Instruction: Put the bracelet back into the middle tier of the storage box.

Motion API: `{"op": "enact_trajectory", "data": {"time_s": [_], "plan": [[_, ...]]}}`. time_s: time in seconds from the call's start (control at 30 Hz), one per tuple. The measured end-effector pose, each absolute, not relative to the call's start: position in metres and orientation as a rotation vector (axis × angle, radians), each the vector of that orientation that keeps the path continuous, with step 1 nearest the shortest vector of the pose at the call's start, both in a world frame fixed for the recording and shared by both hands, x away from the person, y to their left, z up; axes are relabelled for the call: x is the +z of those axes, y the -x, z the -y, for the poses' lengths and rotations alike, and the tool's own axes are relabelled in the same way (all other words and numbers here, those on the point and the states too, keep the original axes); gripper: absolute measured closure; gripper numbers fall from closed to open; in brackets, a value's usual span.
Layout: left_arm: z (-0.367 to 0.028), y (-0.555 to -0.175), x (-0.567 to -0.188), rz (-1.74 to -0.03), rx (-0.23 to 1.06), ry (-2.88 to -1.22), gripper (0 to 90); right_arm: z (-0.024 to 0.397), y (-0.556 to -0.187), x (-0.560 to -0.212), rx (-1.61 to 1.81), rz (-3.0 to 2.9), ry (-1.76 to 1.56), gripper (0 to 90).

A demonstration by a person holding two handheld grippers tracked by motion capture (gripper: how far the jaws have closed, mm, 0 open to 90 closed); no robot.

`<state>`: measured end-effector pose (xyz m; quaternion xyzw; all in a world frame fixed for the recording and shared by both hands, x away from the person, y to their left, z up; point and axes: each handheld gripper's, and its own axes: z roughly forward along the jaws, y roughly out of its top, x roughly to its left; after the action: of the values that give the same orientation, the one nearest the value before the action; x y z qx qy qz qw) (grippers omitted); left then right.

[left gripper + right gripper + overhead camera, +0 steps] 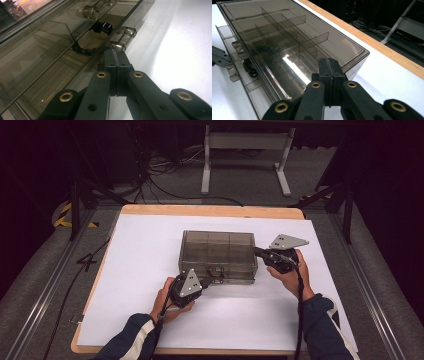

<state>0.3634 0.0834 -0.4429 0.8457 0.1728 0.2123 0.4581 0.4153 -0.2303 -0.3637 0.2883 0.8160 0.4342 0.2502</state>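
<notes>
The smoky compartment box (218, 256) sits mid-bench in the high view; the left gripper (115, 55) noses its front latches and the right gripper (329, 65) its corner, jaws shut empty, so a push could skid it.

Both grippers black: left gripper (200, 282) and right gripper (260, 253) each carry a grey triangular plate with screw holes, brass-ringed rivets on jaw links, trailing black cable. Sleeves dark navy, white stripe.

One divided box (218, 251), one bracelet (86, 50), two tools (207, 282).
</notes>
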Motion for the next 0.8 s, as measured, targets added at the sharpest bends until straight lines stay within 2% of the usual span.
{"op": "enact_trajectory", "data": {"time_s": [0.8], "plan": [[-0.078,-0.376,-0.441,-0.445,0.536,-2.054,89.8,0.231,-0.416,-0.364,1.191,-2.223,-0.785,90.0]]}}
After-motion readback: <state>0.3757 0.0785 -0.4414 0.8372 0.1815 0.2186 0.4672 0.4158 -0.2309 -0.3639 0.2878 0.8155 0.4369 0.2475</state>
